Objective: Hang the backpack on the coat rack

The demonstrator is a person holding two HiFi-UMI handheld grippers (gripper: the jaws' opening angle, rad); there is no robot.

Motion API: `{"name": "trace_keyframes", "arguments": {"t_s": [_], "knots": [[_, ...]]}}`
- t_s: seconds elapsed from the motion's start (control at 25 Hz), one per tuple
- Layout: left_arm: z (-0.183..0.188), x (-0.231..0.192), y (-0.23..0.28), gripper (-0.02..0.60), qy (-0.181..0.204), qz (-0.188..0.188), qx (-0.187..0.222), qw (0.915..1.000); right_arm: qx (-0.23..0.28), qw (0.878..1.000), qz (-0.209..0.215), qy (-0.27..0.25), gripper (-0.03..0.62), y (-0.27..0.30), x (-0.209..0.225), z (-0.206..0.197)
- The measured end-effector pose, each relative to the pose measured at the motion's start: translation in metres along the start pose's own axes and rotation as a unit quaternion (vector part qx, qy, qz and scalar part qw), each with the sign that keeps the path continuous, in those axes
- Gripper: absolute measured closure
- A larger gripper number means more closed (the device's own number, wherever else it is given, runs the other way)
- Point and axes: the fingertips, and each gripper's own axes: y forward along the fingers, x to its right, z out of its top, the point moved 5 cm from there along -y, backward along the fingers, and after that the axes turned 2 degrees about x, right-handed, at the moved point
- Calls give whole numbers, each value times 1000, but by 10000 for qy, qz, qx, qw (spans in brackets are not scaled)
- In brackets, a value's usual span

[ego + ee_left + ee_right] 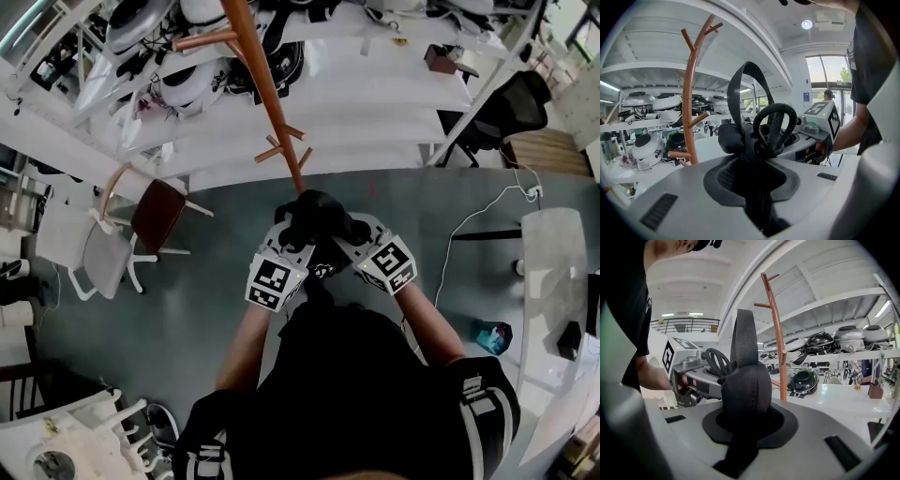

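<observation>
Head view: left claw (292, 234) and right claw (352, 236) are side by side at frame centre, marker cubes facing up. Both are clenched on the bunched black top of the backpack (315, 217), which is held up off the grey floor (225, 309) in front of the person's torso.

- Coat rack (272, 103): orange-brown wooden pole with short pegs, at 12 o'clock from the claws. Its lower part ends just beyond the backpack top; contact cannot be confirmed.
- Brown-seated chair (156, 212) at 9 o'clock from the claws, well apart.
- White shelves (375, 103) behind the rack carry helmets (281, 58).
- White cable (480, 221) on the floor at 3 o'clock, running toward a white worktop (559, 246).

Left gripper view: left claw (753, 182) is clamped on dark backpack (740, 140) fabric. A strap loop and a rounded handle stand up above the jaws. Coat rack (689, 93) at 10 o'clock, apart from the loop. Right claw (820, 126) at 3 o'clock.

Right gripper view: right claw (749, 427) grips a padded part of the backpack (745, 390), a flat strap rising at 12 o'clock. Coat rack (777, 333) just right of the strap and farther back. Left claw (689, 377) at 9 o'clock.
</observation>
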Motion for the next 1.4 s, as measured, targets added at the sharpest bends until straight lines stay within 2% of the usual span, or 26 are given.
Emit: {"name": "trace_keyframes", "arguments": {"t_s": [0.52, 0.92, 1.4], "knots": [[2, -68, 16, 494, 134, -562, 91, 9983, 2, 9978, -657, -62, 507, 55, 22, 16], [1, -104, 20, 494, 405, -994, 114, 9942, 110, 9931, -1155, 163, 507, 84, 26, 18], [1, -120, 26, 494, 404, -1077, 72, 9933, 81, 9925, -1197, 233, 507, 98, 36, 19]]}}
